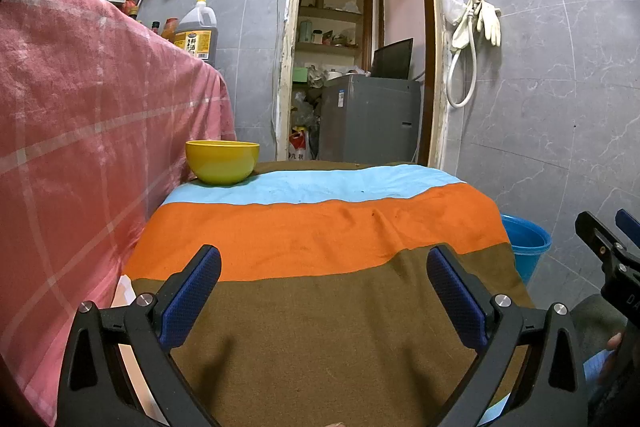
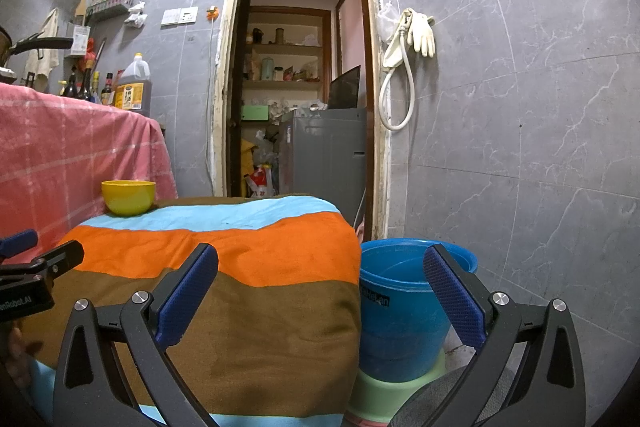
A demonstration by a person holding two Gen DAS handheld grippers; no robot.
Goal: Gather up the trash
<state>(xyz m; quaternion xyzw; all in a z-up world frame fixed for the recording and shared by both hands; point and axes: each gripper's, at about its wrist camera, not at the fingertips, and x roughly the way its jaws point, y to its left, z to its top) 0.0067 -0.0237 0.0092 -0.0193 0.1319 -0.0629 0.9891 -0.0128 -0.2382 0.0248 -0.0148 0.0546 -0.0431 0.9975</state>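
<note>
Both the left gripper and the right gripper hover with fingers spread and empty over the striped brown, orange and blue cloth-covered table — no trash shows on it. The round yellow plastic bowl sits at the far left corner, so a careless sweep could knock it off. The blue plastic bucket, probably the bin, stands just beside the table's right edge — open room lies mid-table.

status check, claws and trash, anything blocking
Left claw open, empty, over striped cloth. Right claw open, empty, by blue bucket. No trash visible; only yellow bowl at far corner. Nothing blocking.
</note>
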